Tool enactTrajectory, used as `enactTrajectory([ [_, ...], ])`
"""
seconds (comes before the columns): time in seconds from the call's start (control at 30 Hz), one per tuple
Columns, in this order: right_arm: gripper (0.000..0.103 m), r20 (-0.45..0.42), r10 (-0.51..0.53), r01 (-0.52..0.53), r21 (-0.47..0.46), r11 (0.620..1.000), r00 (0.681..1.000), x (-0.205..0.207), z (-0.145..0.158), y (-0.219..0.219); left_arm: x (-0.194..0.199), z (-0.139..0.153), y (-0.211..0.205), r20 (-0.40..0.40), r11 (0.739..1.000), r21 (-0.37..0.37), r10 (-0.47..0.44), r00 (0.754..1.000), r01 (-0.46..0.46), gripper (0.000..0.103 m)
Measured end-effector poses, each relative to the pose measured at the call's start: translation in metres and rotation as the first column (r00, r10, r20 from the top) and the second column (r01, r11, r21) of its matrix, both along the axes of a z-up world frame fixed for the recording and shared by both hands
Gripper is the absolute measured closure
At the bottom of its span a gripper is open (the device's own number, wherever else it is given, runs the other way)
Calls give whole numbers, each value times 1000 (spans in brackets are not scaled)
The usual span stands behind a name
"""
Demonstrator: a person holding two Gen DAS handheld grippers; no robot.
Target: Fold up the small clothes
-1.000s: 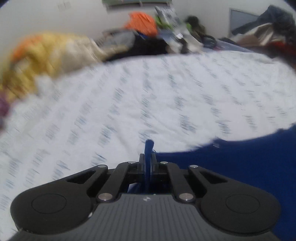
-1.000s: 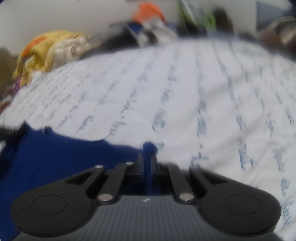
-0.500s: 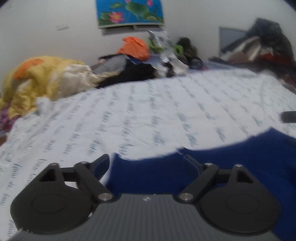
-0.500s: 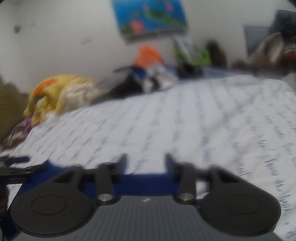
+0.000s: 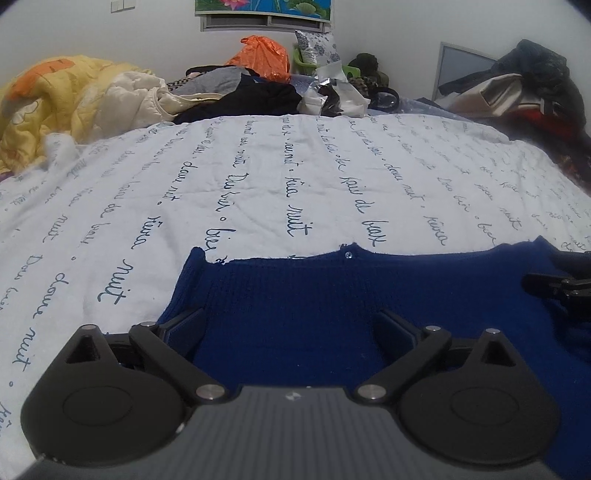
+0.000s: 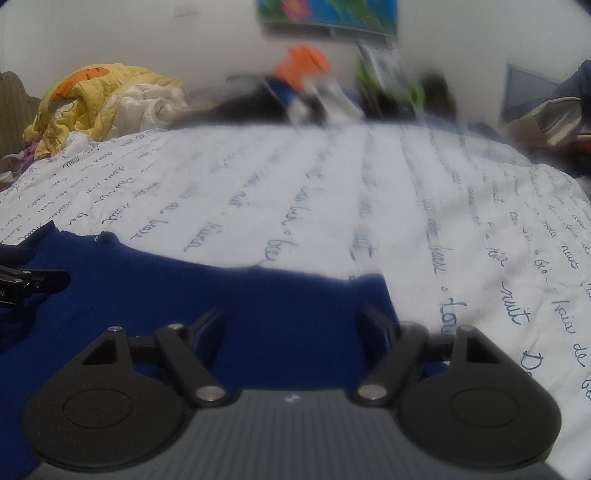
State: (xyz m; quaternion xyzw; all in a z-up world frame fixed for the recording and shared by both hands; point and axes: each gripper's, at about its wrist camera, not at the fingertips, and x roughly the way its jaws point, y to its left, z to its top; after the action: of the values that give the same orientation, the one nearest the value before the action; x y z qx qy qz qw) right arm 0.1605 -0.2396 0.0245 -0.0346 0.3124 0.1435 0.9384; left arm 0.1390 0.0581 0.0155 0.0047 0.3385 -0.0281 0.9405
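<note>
Left wrist view: the left gripper (image 5: 291,328) sits low at the bottom of the frame, its tongs spread wide with nothing between them, both fingertips (image 5: 188,321) over the blue knit sweater (image 5: 332,295). The sweater lies flat across the lower centre and lower right of the frame on the white bedsheet (image 5: 258,166) with its dark script lettering. A small button (image 5: 348,254) shows on the sweater's far edge, centre frame. At the right edge, the right gripper (image 5: 554,286) pokes in over the sweater, mostly cut off.

Containers: there is an orange plastic bag (image 5: 262,55) at upper centre, bulging, contents not visible. Beside it is a green basket-like thing (image 5: 306,61), largely hidden behind a patterned pouch (image 5: 317,46); I can't tell what it holds.

The upper left has a yellow quilt (image 5: 55,99), bunched. A dark pile of clothes (image 5: 517,88) in the upper right is cut off by the lens edge.

Right wrist view: the right gripper (image 6: 291,328) is also spread wide and empty, over the sweater (image 6: 184,295), which fills the lower left. The left gripper (image 6: 33,282) intrudes at the left edge. The far end of the bed is smeared with blur; the orange shape (image 6: 303,61) and everything around it is hard to make out. A picture (image 6: 332,14) on the wall is cropped at the top.
</note>
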Motion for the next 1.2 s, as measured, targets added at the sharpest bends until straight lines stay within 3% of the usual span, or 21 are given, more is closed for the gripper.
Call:
enactTrajectory([
  [1.2,25,-3,-3,3,20,1000,1000,2,1,-5,-3,1,2,-4,1000,-17,-7,1000,7,0],
])
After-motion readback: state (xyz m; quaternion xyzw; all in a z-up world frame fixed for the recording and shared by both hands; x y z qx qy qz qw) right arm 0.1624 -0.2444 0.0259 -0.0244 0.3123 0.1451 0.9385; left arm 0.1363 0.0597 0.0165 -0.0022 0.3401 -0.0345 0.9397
